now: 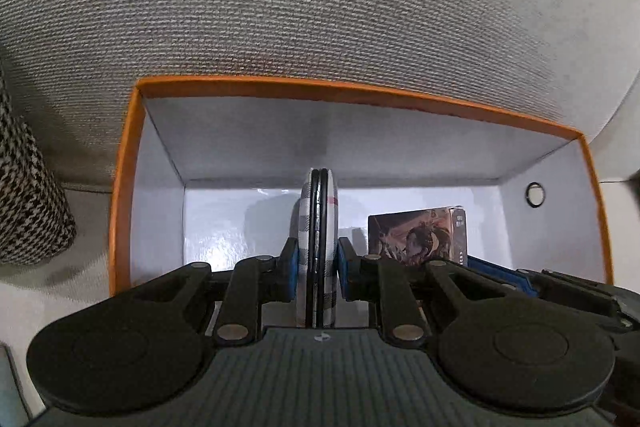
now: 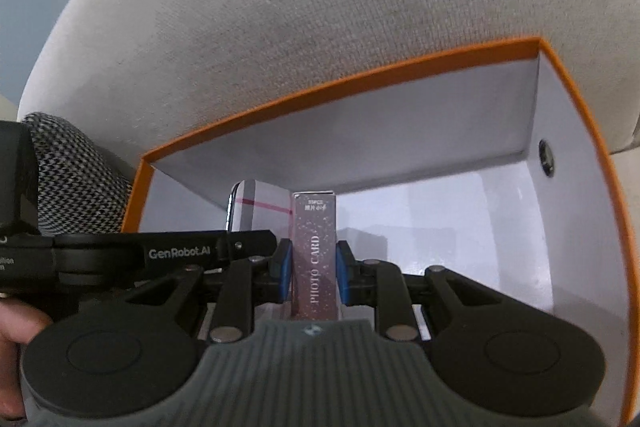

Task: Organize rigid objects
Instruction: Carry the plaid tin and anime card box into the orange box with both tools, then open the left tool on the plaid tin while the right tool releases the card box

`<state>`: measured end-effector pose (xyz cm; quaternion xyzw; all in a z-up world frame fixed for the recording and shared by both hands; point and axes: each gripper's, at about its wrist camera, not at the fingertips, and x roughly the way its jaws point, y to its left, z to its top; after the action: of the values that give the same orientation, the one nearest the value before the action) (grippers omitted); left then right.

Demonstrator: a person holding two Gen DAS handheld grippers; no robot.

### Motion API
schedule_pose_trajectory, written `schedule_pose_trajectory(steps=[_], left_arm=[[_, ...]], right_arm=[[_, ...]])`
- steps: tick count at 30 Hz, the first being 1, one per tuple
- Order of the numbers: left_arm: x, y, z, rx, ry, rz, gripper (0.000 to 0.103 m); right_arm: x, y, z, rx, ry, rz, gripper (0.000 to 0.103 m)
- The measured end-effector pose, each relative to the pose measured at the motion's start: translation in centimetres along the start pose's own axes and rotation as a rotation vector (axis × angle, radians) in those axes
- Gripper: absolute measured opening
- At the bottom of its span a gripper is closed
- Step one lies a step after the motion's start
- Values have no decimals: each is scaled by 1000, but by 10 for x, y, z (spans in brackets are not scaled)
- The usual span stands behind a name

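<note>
Count, as seen: one orange-rimmed box (image 1: 128,187), white inside. One round plaid compact case (image 1: 318,227), held on edge. One photo card box (image 2: 314,251), upright. Two handheld grippers: left gripper (image 1: 318,269), right gripper (image 2: 312,269), each carrying one item. One houndstooth cushion (image 1: 28,203). One grommet hole (image 1: 535,194) in the box's side wall.

box (image 1: 132,147): cardboard, matt orange rim, white lining, glossy floor
sofa (image 1: 280,7): coarse woven grey cloth, rough
cushion (image 1: 28,195): houndstooth woven fabric
round case (image 1: 318,227): plaid-print shell, smooth, black seam
card box (image 2: 316,247): glossy speckled paperboard
hand-held gripper pads (image 1: 292,267): blue, rubbery; arms matt black plastic, metal rivets
</note>
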<state>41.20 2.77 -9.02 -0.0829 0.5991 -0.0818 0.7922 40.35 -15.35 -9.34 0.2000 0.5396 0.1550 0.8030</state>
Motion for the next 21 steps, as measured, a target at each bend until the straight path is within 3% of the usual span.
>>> schedule_pose_trajectory(steps=[7,11,18,21], left_arm=[[-9,-21,-4,115,-32,117,33],[-33,-20,-9,144,-77,95,37],[-95,5,-18,120,-262,74,42],[-107,17,-26,82,-264,101,44]], right_arm=[[6,2,0,0,20,0,23],[9,6,2,1,31,-9,23],[19,18,10,1,48,-86,23],[23,24,13,11,50,-97,23]])
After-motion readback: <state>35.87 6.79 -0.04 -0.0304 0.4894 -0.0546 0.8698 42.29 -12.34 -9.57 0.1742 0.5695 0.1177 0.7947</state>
